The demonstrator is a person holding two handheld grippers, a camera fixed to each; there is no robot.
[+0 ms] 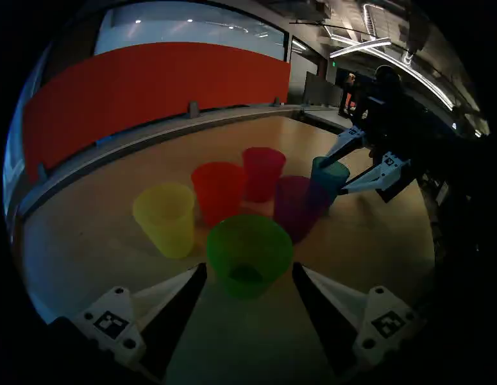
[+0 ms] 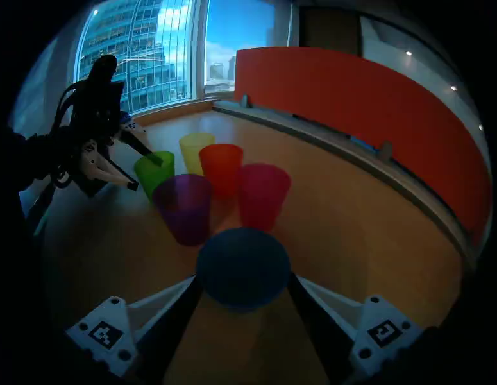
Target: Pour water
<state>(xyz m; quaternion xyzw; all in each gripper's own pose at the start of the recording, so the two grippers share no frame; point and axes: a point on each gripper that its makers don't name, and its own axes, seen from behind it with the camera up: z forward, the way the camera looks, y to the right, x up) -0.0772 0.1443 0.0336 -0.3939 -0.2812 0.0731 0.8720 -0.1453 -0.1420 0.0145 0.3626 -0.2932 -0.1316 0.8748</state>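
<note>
Wooden tabletop [image 1: 376,231] backed by a red partition [image 1: 152,90], with the purple cup [image 1: 298,205] in the thick of a colourful cluster. Left gripper [image 1: 248,265] straddles the green cup [image 1: 248,247], just beside the purple cup, fingers hugging both walls, but squeezing or not, I cannot tell. Right gripper [image 2: 243,277] likewise brackets the blue cup [image 2: 243,260], just beside the purple cup's other side, grip equally unclear.

Right gripper [image 2: 243,277]: both fingers pressed against blue cup [image 2: 243,264]. Just ahead, purple cup [image 2: 184,212] and pink cup [image 2: 262,196]; farther ahead, red cup [image 2: 220,168] and yellow cup [image 2: 195,146]. Ahead-left, left gripper [image 2: 147,174] clasps green cup [image 2: 156,174].
</note>
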